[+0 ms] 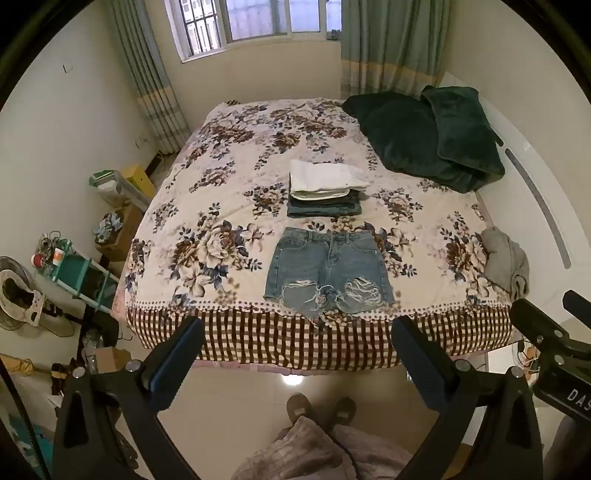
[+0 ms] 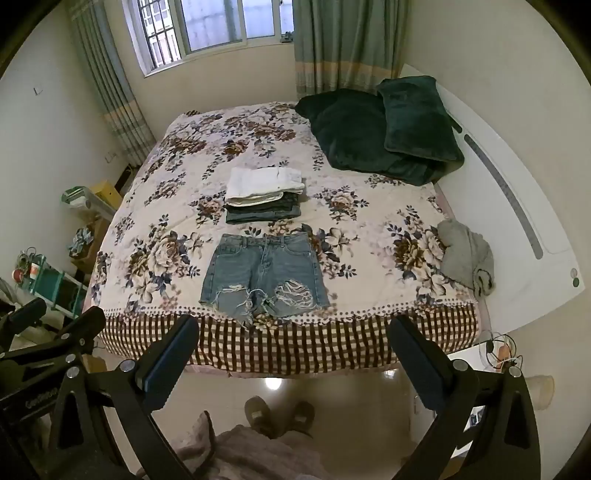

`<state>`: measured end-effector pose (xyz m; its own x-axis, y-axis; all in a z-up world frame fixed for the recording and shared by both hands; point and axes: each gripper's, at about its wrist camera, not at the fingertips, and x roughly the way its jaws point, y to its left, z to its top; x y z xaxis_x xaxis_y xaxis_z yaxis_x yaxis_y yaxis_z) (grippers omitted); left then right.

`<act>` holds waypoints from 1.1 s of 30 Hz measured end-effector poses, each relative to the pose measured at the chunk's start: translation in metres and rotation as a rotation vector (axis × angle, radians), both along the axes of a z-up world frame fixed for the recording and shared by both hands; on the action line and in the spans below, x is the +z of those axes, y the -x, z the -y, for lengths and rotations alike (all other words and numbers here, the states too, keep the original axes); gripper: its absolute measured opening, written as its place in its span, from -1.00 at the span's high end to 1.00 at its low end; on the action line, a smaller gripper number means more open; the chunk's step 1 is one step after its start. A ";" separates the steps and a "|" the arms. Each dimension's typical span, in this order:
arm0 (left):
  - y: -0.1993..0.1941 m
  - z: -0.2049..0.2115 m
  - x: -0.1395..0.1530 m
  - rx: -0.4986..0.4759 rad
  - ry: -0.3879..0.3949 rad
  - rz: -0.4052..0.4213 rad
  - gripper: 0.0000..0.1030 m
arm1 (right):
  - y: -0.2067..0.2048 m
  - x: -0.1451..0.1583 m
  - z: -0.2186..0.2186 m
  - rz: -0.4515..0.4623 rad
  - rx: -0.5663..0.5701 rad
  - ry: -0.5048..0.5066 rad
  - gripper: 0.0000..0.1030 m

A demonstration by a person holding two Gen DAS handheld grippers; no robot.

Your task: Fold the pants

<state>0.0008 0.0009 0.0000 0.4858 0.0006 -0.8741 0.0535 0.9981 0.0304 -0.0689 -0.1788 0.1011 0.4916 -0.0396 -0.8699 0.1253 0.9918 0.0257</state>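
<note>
Well back from the bed [image 1: 236, 192], both tools, left tool [image 1: 297, 339] and right tool [image 2: 295, 338], gape over flat denim shorts [image 1: 328, 269]

Window [image 1: 258, 18] top cut off

The floral bed [image 1: 229, 177] carries denim shorts [image 1: 328, 271], a folded stack [image 1: 325, 194], dark green bedding [image 1: 424, 136] and perhaps a grey garment [image 1: 506, 262].

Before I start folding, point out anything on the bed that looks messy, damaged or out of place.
The denim shorts have ripped, frayed leg fronts, and loose threads hang past the hem; it looks like styling, not new damage. A grey garment lies crumpled at the bed's right edge, unlike the neat folded stack.
</note>
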 end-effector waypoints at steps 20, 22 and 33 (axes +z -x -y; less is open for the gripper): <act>0.000 0.011 0.012 -0.002 -0.015 0.022 -1.00 | 0.006 0.004 0.000 0.013 -0.002 0.003 -1.00; 0.001 0.009 0.011 -0.001 -0.012 0.023 -1.00 | 0.007 0.005 0.000 0.015 -0.001 0.001 -1.00; -0.003 0.017 0.020 0.001 -0.010 0.031 -1.00 | 0.008 0.008 0.002 0.016 0.000 0.002 -1.00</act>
